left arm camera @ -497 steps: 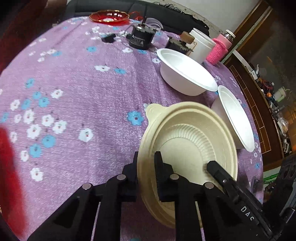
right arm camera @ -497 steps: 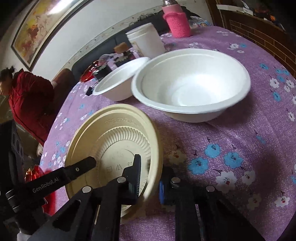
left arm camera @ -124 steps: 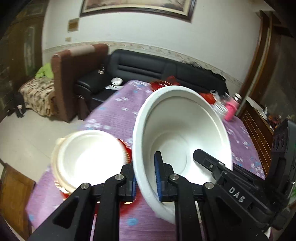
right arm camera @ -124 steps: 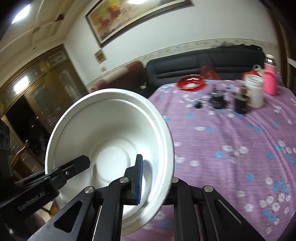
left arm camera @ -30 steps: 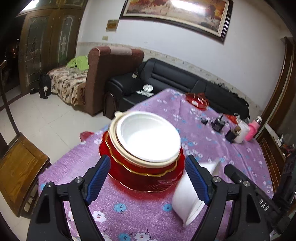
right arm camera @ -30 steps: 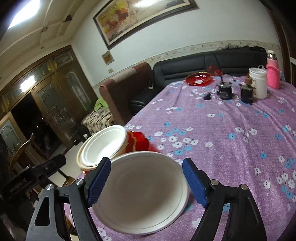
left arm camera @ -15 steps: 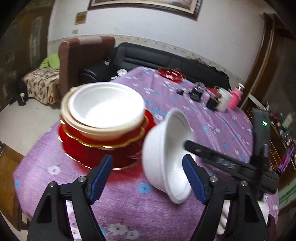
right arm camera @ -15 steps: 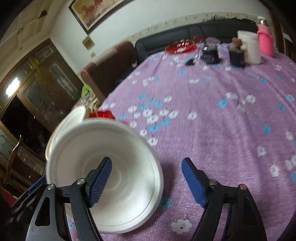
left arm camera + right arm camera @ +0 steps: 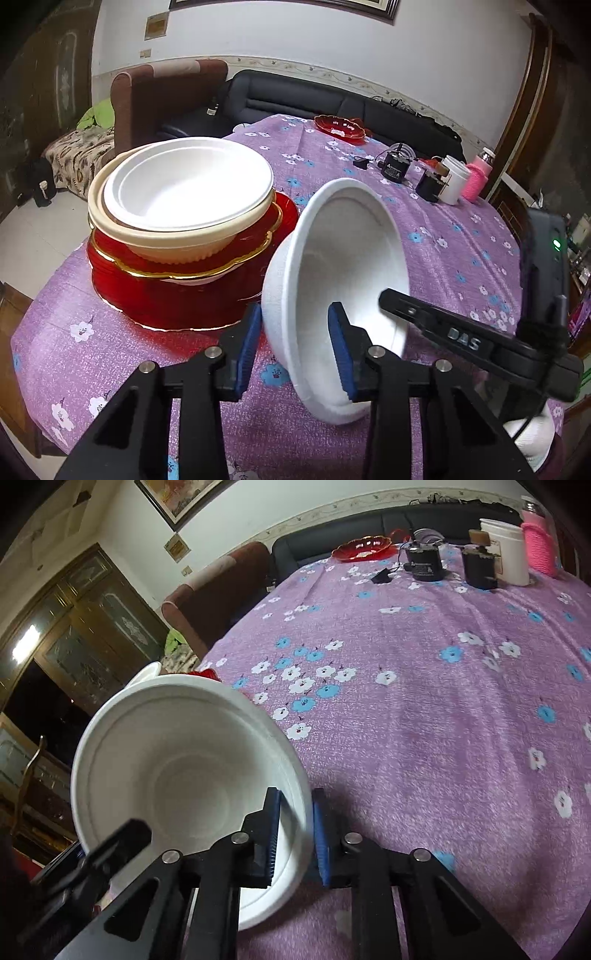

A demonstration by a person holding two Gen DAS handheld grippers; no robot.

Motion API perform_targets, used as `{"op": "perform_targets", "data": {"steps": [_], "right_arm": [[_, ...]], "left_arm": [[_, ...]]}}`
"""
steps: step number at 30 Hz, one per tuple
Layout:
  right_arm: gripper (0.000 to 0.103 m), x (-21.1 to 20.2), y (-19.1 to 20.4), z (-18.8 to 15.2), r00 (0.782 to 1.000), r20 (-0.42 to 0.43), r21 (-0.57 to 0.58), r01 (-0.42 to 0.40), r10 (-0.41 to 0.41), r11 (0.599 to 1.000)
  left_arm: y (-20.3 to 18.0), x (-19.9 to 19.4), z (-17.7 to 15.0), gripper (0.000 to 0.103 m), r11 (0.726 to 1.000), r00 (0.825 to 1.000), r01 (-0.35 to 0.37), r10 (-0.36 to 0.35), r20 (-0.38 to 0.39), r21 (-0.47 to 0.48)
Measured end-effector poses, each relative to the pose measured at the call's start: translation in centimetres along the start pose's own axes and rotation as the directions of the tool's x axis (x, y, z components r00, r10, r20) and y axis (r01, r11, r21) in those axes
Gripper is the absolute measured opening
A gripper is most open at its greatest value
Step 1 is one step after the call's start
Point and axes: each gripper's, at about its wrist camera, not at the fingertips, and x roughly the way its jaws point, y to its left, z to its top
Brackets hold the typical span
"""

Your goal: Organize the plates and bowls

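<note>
Straddling white bowl (image 9: 343, 295) rim at frame centre, both grippers: left gripper (image 9: 295, 350) jaws unclosed, right gripper (image 9: 295, 834) nearly pinching; clamp firmly, level, nest on stack (image 9: 184, 206) upper left

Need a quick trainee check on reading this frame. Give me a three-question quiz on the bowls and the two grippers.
1. True or false: the tipped white bowl is already nested in the stack.
2. What sits at the bottom of the stack? A) red plates B) a cream bowl C) a white bowl
3. Which has its jaws on either side of the tipped white bowl's rim: the left gripper, the right gripper, or both?

Key: 1 false, it lies on its side beside the stack; 2 A; 3 both.
</note>
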Motion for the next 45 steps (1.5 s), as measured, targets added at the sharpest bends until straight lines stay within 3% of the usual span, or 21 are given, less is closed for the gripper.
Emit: {"op": "perform_targets", "data": {"steps": [8, 14, 17, 22, 27, 32, 38, 42, 44, 45], "right_arm": [[0.015, -5.6, 3.4, 1.3, 0.992, 0.119, -0.058, -0.042, 0.049, 0.997], [0.015, -7.3, 9.3, 4.9, 0.983, 0.139, -0.158, -0.097, 0.120, 0.983], [0.015, -6.0, 13.1, 6.3, 0.987, 0.128, -0.234, -0.068, 0.100, 0.970], [0.015, -1.9, 16.4, 7.5, 0.997, 0.057, -0.266, -0.031, 0.048, 0.963], [0.015, 1.5, 17.3, 8.4, 1.000, 0.011, -0.261, 0.002, 0.000, 0.965], [0.016, 3.2, 17.2, 8.7, 1.000, -0.017, -0.250, 0.016, -0.021, 0.968], [0.017, 4.0, 16.3, 8.5, 1.000, -0.009, -0.219, 0.017, -0.019, 0.976], [0.029, 3.8, 16.2, 8.0, 0.995, 0.070, -0.241, 0.090, -0.075, 0.966], [0.052, 3.5, 16.3, 7.9, 0.988, 0.118, -0.256, 0.126, -0.098, 0.959], [0.054, 3.4, 16.3, 7.8, 0.985, 0.133, -0.258, 0.137, -0.105, 0.957]], "left_arm": [[0.1, -4.2, 1.6, 0.036, 1.000, 0.996, 0.014, -0.013, 0.083, -0.008], [2.7, -7.1, 5.0, 0.036, 0.998, 0.986, -0.042, 0.049, 0.160, -0.047], [4.8, -7.5, 6.7, 0.036, 0.993, 0.979, -0.083, 0.097, 0.177, -0.083], [8.4, -6.6, 8.8, 0.036, 0.981, 0.974, -0.134, 0.156, 0.164, -0.141], [10.3, -4.1, 10.1, 0.036, 0.973, 0.976, -0.172, 0.189, 0.110, -0.151], [11.5, -1.6, 10.7, 0.037, 0.974, 0.984, -0.166, 0.174, 0.039, -0.157], [11.6, -1.4, 10.4, 0.043, 0.976, 0.986, -0.152, 0.161, 0.046, -0.154], [11.4, -1.1, 10.3, 0.058, 0.977, 0.984, -0.160, 0.169, 0.051, -0.143], [11.0, -0.8, 10.2, 0.060, 0.977, 0.983, -0.166, 0.174, 0.052, -0.134], [10.7, -0.7, 10.1, 0.061, 0.976, 0.981, -0.176, 0.184, 0.055, -0.125]]}}
